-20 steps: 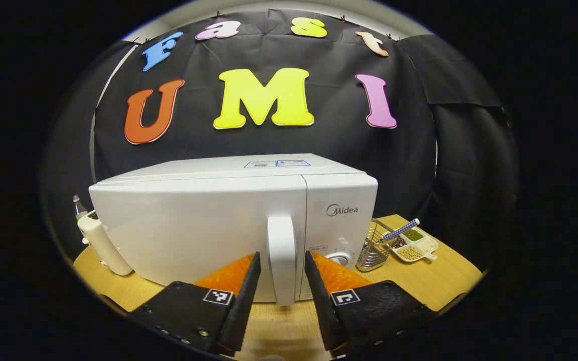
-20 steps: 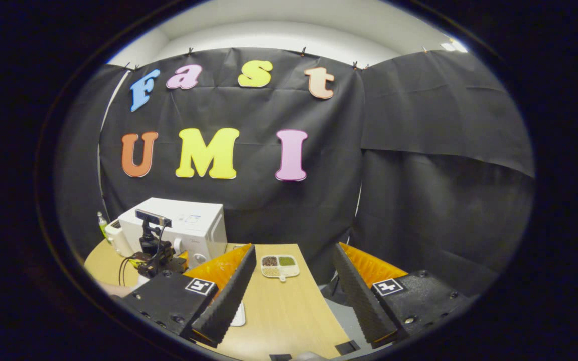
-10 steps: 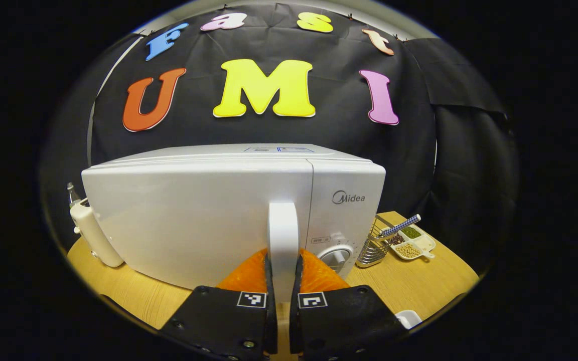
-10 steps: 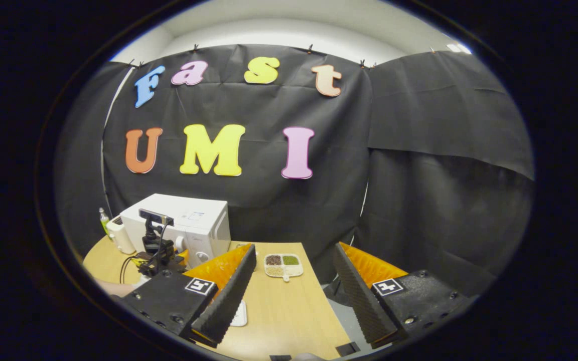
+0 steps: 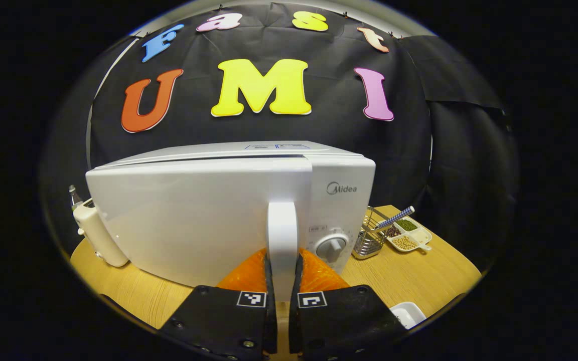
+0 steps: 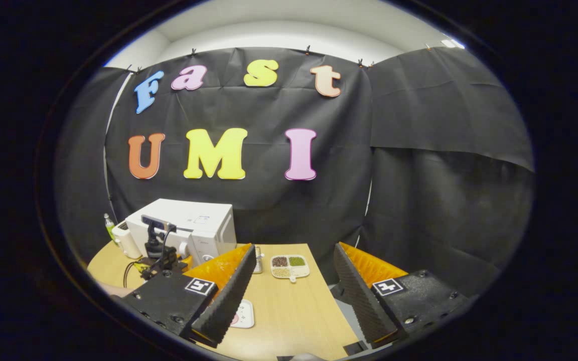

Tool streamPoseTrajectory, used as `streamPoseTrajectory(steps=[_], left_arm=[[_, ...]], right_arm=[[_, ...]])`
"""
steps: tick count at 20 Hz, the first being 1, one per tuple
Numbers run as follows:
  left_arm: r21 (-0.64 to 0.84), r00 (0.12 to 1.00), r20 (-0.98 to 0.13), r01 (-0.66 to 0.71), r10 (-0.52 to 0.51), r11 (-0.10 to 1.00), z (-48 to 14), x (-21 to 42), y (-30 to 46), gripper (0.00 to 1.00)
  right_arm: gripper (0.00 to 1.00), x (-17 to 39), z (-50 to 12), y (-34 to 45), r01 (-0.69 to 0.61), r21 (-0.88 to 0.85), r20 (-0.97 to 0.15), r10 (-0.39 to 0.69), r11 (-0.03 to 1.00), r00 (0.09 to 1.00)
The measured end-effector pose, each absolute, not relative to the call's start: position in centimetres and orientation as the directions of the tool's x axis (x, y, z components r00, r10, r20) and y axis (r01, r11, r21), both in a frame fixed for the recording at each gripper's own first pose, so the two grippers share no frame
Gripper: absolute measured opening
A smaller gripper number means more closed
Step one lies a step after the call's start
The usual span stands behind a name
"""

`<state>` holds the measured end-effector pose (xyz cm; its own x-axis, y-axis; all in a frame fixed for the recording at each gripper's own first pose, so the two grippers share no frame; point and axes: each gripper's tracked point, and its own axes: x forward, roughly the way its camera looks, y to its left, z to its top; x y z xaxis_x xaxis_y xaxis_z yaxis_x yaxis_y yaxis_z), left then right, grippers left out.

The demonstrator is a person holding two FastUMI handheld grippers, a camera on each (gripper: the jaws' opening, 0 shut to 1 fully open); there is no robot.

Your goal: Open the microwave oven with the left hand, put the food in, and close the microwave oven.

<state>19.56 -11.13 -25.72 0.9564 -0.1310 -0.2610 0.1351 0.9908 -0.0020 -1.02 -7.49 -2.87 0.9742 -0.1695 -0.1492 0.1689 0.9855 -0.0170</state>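
door [image 5: 193,220] now ajar, handle [image 5: 282,240] upright

The microwave oven [image 5: 229,200] has a smooth, glossy white plastic shell. The bench [image 5: 419,271] looks like light wood with a matt finish. The basket [image 5: 367,240] is shiny metal wire. The gripper pads [image 6: 229,296] are black, ribbed and matt.
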Motion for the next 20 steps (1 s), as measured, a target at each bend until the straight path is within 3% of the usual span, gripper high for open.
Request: streamPoseTrajectory(steps=[7,9,11,13,14,16,20], left_arm=[[0.017,0.949,-0.273,0.166,-0.155,0.986,-25.9,10.6,-6.5,0.09],[0.022,0.951,-0.283,0.138,-0.126,0.990,-26.0,8.5,-4.5,0.10],[0.038,0.959,-0.278,0.061,-0.048,0.997,-25.9,7.1,-2.3,0.17],[0.071,0.959,-0.283,-0.008,0.028,0.997,-26.1,6.2,0.2,0.45],[0.062,0.958,-0.285,-0.022,0.039,0.998,-26.0,5.6,0.9,0.82],[0.065,0.958,-0.280,-0.046,0.062,0.997,-25.4,4.6,2.1,0.95],[0.102,0.955,-0.271,-0.092,0.117,0.990,-25.0,2.5,4.8,0.95]], right_arm=[[0.99,0.8,-3.9,-2.7,0.048,-0.013,-0.169,-0.049,0.999,0.984],[0.99,1.4,-4.2,-0.3,-0.012,-0.012,-0.174,0.010,1.000,0.985],[0.99,1.6,-4.6,1.6,-0.058,-0.026,-0.187,0.053,0.998,0.981],[0.99,1.5,-4.9,3.2,-0.099,-0.026,-0.191,0.092,0.995,0.977],[0.99,1.4,-5.1,3.8,-0.116,-0.023,-0.194,0.109,0.993,0.975],[0.99,1.0,-5.5,4.6,-0.135,-0.022,-0.200,0.128,0.991,0.971],[0.99,-0.2,-6.6,5.4,-0.150,-0.019,-0.216,0.143,0.988,0.966]])
